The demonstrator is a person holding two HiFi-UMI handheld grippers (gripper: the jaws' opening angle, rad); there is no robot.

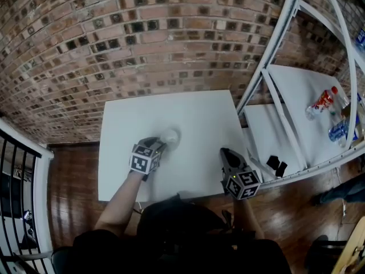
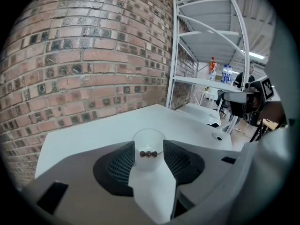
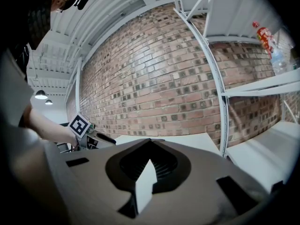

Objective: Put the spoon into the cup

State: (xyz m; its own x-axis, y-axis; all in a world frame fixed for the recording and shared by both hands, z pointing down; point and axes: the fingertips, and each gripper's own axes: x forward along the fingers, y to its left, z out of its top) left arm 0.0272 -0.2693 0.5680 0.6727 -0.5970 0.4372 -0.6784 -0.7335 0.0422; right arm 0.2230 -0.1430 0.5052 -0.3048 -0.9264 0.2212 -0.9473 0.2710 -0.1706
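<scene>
Bench [image 1: 188,110]: flat, matte white, rectangular top, set against a rough red-brown brick wall [image 1: 142,39].

Cup [image 2: 149,140]: small, round, translucent white, thin-walled, plastic-looking. It stands upright near the middle of the bench, slightly toward the near edge.

Left tongs [image 1: 160,145]: clenched on the cup. The two dark ribbed pads [image 2: 123,162] press its opposite sides, and the rim rises above them. The body is smooth grey moulded plastic, with a marker cube at the rear.

Right tongs [image 1: 225,153]: closed, tips meeting, nothing between them. Only a thin white sliver shows behind the ribbed dark pads. They are over the near right corner of the bench, well apart from the cup.

Shelf rack [image 1: 268,61]: white tubular metal with flat white shelves, just beside the right edge of the bench. Clear bottles [image 1: 323,103] lie on one shelf, one with a red label.

Floor [image 1: 74,176]: glossy dark wood planks.
</scene>
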